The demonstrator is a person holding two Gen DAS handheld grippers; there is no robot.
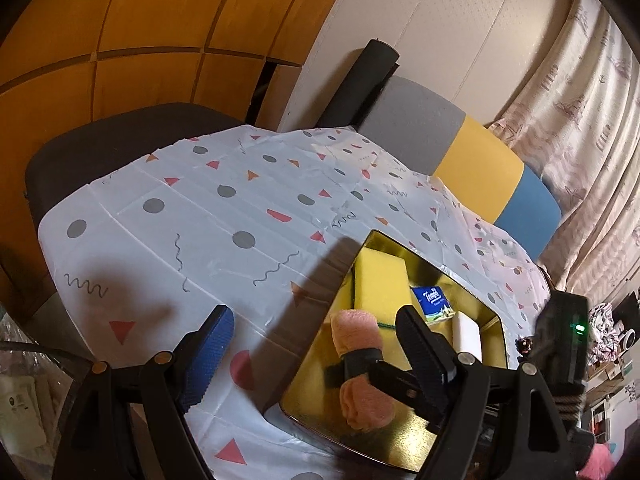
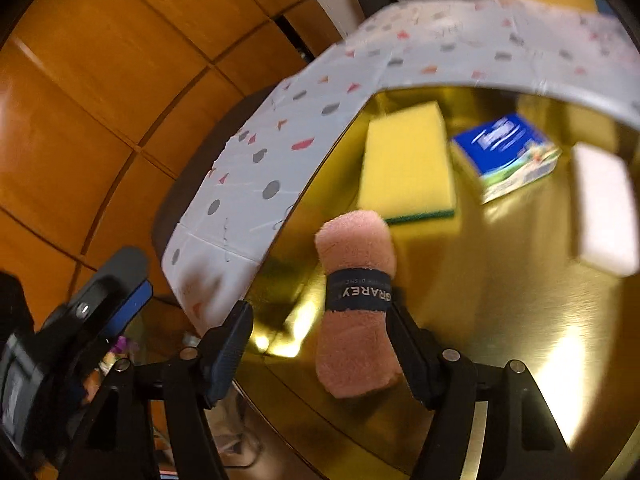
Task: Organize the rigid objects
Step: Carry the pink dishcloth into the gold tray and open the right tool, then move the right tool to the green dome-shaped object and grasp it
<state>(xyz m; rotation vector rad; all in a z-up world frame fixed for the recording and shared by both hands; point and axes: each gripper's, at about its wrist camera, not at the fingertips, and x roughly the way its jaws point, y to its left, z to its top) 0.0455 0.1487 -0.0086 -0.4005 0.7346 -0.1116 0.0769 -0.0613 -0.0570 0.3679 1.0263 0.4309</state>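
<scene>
A gold metal tray (image 1: 384,432) (image 2: 500,320) lies on the patterned tablecloth. In it are a yellow sponge with a green underside (image 1: 380,280) (image 2: 404,160), a blue tissue pack (image 1: 434,300) (image 2: 504,152) and a white block (image 1: 466,332) (image 2: 604,216). A rolled pink towel with a dark band (image 1: 360,368) (image 2: 356,320) sits at the tray's near end. My right gripper (image 2: 320,312) is open around it: the towel leans on the right finger, while the left pad stands apart. My left gripper (image 1: 316,320) is open over the tray's left edge, holding nothing.
The white tablecloth (image 1: 200,220) with dots and triangles covers the table. A dark chair (image 1: 100,140) stands at the far left and a grey, yellow and blue chair back (image 1: 476,156) behind. Wooden cabinet doors (image 1: 140,20) and a curtain (image 1: 580,120) close the background.
</scene>
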